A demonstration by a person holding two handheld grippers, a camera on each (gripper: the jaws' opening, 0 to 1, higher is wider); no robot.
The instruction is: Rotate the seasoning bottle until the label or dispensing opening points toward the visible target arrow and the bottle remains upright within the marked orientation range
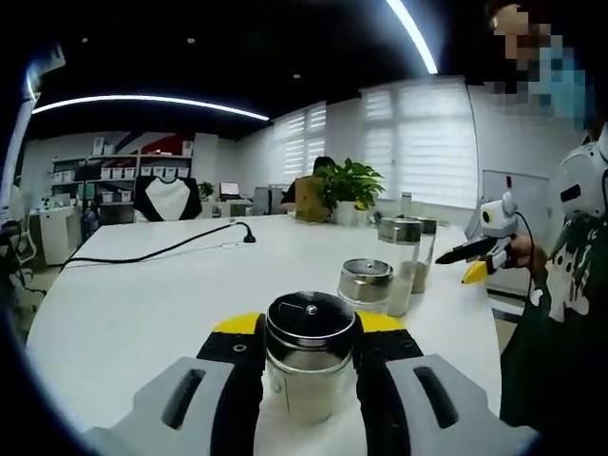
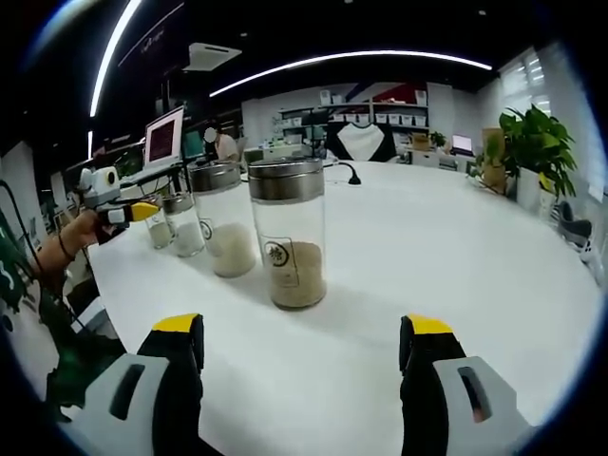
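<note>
My left gripper [image 1: 309,325] is shut on a small glass seasoning bottle [image 1: 309,366] with a round metal lid, which stands upright on the white table [image 1: 142,304] between the yellow-tipped jaws. In the right gripper view the same left gripper [image 2: 142,211] grips that small bottle [image 2: 158,231] at the far left end of a row. My right gripper [image 2: 302,347] stands open, its jaws wide apart and short of a tall bottle [image 2: 290,233] of brown seasoning. In the left gripper view the right gripper [image 1: 458,263] hovers by the table's right edge in a hand.
Beyond the held bottle stand a short bottle [image 1: 366,282] and two tall ones [image 1: 399,255]. A black cable [image 1: 161,251] crosses the far table. A potted plant [image 1: 351,185] stands at the back, a laptop [image 2: 163,138] beside the table. A person [image 1: 560,285] stands at the right.
</note>
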